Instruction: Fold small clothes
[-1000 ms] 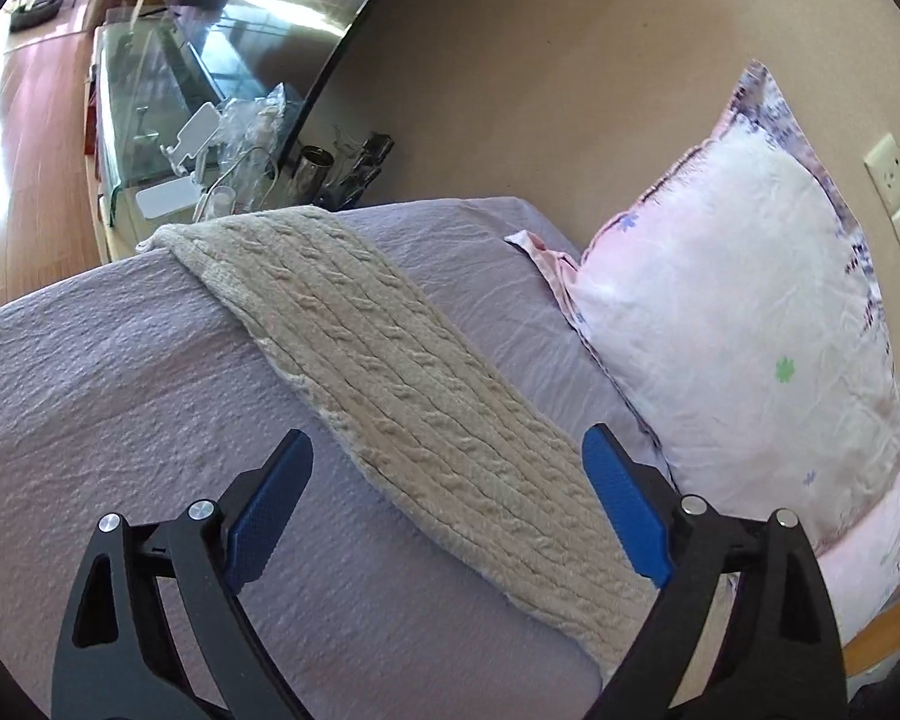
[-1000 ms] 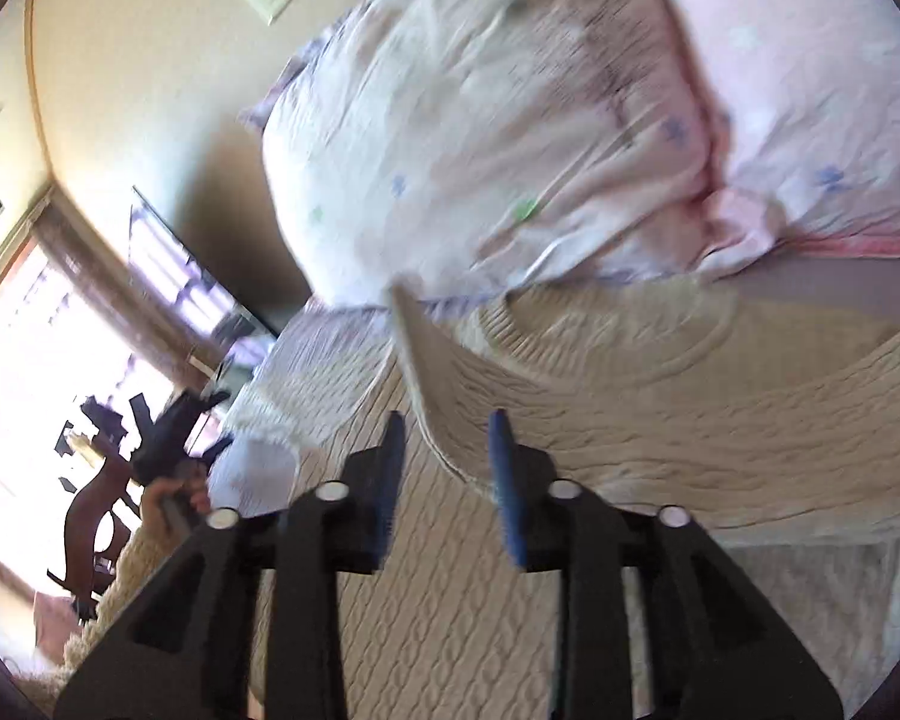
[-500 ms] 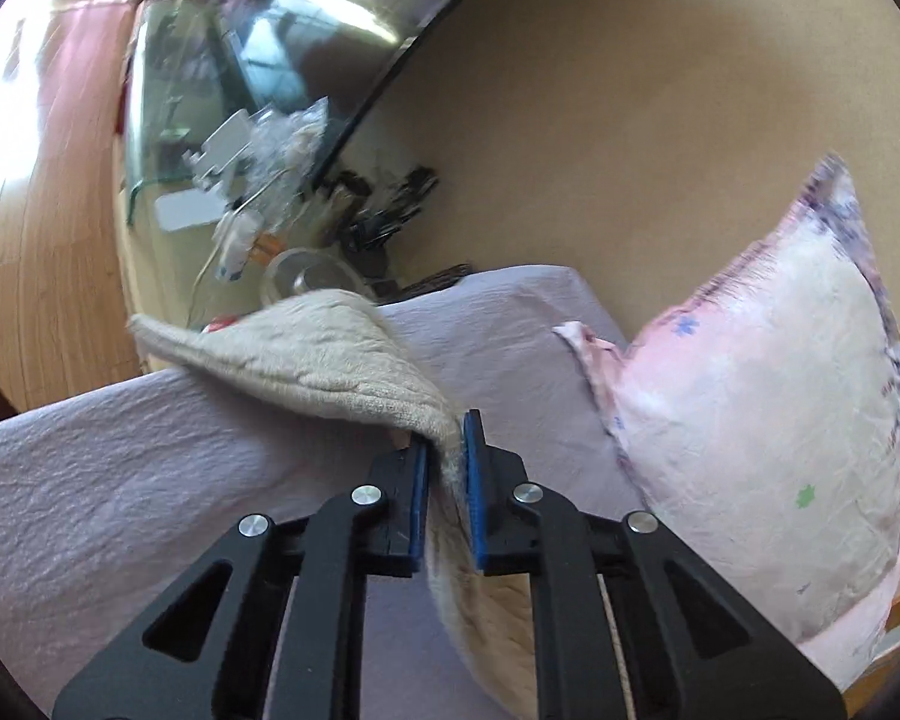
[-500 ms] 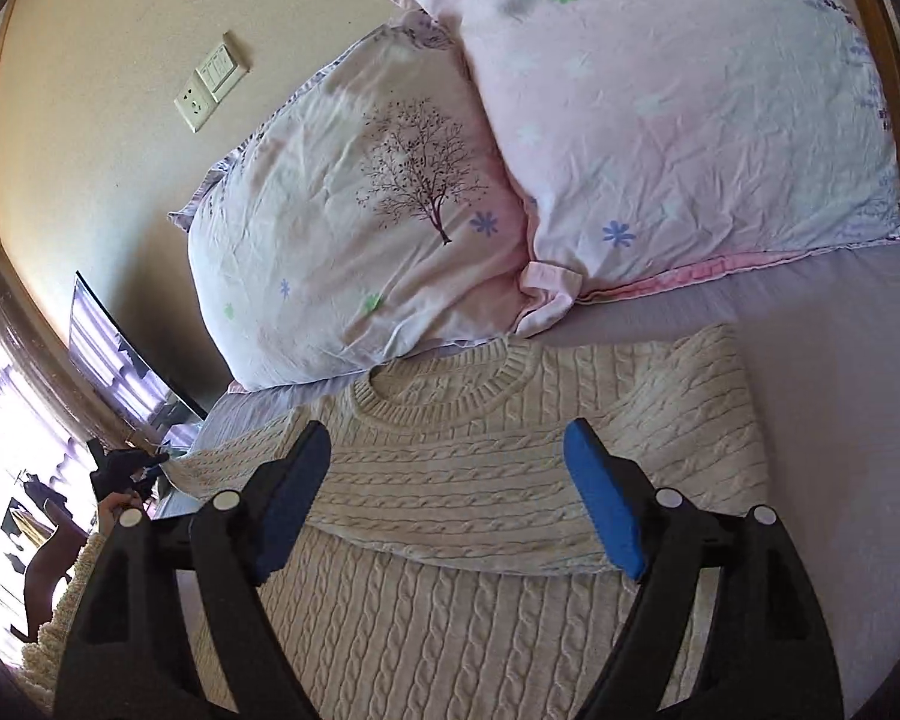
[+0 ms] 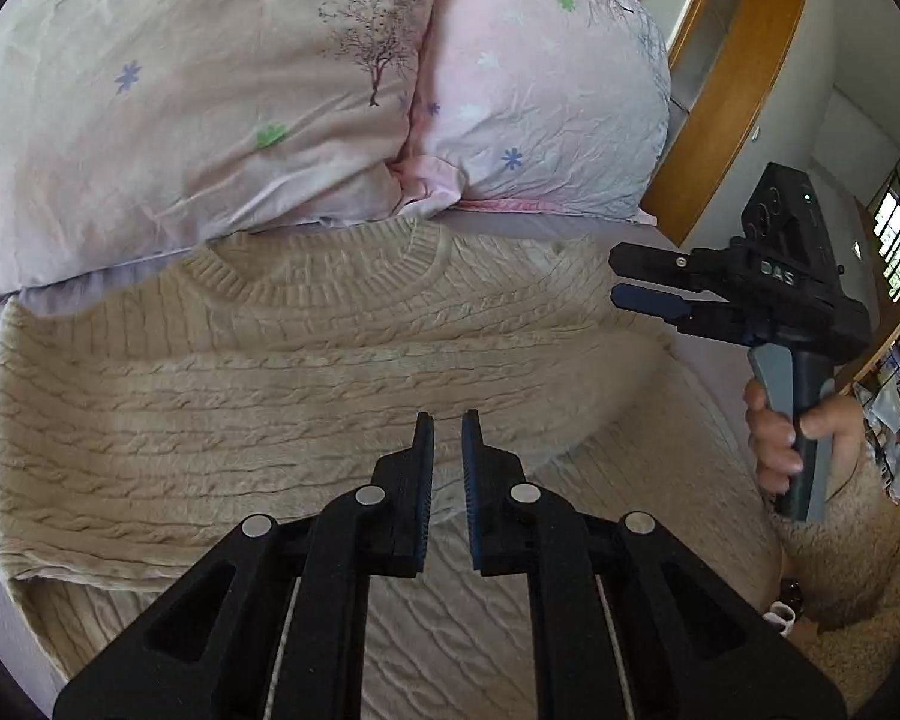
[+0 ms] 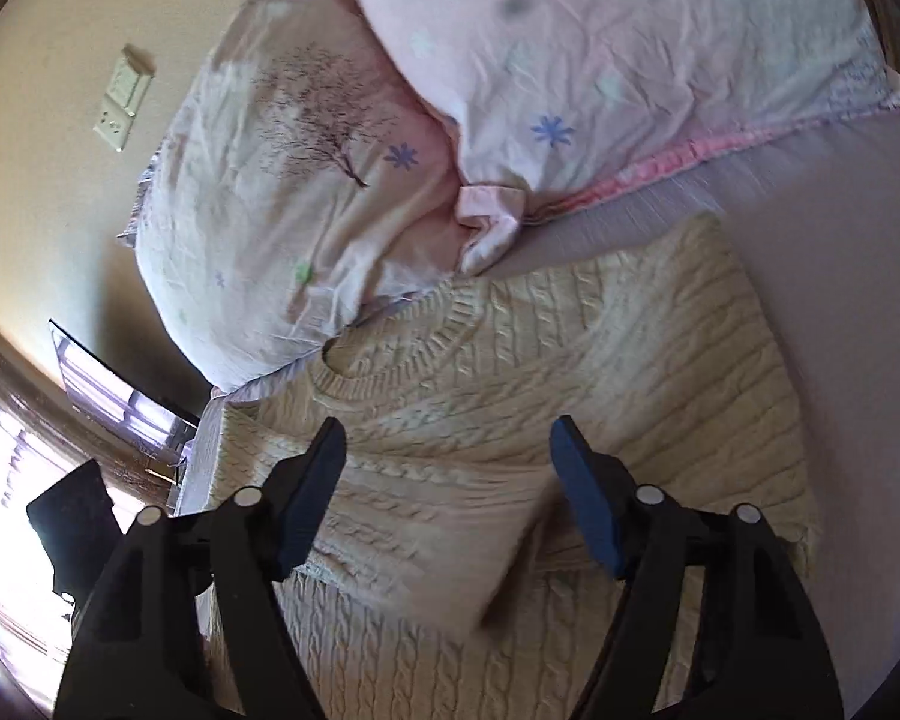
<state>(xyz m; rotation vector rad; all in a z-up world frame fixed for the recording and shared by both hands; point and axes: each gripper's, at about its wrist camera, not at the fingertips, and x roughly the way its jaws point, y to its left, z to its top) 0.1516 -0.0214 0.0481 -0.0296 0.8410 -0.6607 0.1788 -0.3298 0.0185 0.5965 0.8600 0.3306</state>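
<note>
**Mia:** How many grippers are there?

**Ben:** Two. The left gripper (image 5: 447,438) has its two blue-padded fingers almost together, with only a thin gap between them. I cannot tell if any cloth is pinched in there. Its tips hang over the middle of the sweater (image 5: 270,372).

**Mia:** And the other one?

**Ben:** The right gripper (image 6: 447,441) has its two fingers spread wide apart, with nothing between them. It hangs over the sweater too. In the left camera you can see it off to the right side, with one hand (image 5: 777,438) wrapped around its handle.

**Mia:** How many sweaters?

**Ben:** One. It is cream, with rope-like knit lines. It lies flat on the bed, with its round neck hole toward the pillows. One sleeve is folded across the chest.

**Mia:** How many pillows?

**Ben:** Two, side by side and touching. The one (image 5: 180,90) on the left has a little tree drawn on it, with small flowers. The one (image 5: 540,90) on the right is pinker, with flowers too. The neck of the sweater sits right at the edge of the tree pillow.

**Mia:** What is under it all?

**Ben:** One pale purple bed sheet (image 6: 840,210). On the wall near the tree pillow are two white plates (image 6: 123,97), one just above the other.
</note>
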